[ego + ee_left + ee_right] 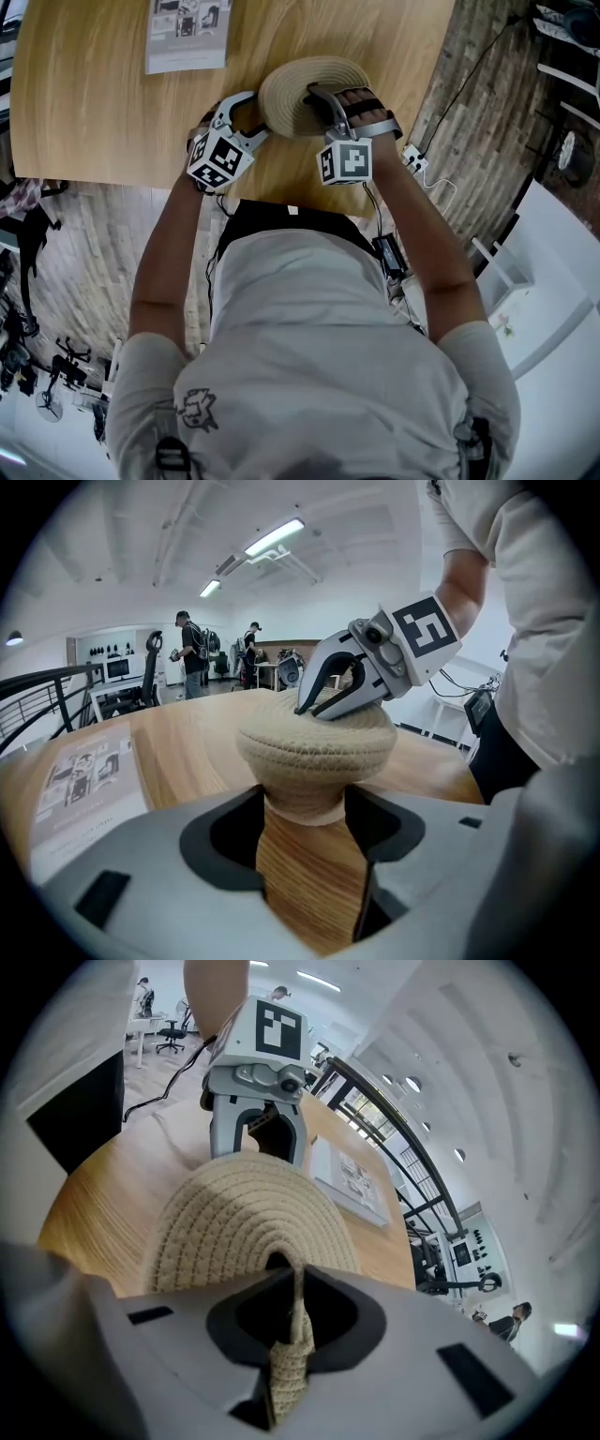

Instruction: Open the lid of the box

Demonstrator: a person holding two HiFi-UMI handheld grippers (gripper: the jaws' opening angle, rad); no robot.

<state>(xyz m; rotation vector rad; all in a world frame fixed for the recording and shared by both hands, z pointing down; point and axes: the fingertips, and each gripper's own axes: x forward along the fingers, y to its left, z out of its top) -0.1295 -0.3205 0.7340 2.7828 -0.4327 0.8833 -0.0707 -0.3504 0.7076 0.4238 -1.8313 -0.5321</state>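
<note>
— While we look down at the pale wooden table [94, 103], where does the round beige woven-rope box [302, 813] stand?
— Near the table edge closest to us, between our two grippers, with its domed woven lid [292, 94] sitting on it.
— What is our left gripper [306, 787] doing?
— Its jaws are closed against the box's narrower lower body, one on each side.
— And our right gripper [292, 1274]?
— It points down onto the lid, jaws nearly together, pinching the small woven tab [292, 1354] at the lid's centre.
— Anything else on the table?
— A printed grey leaflet [187, 33] lies at the far side, well apart from the box.
</note>
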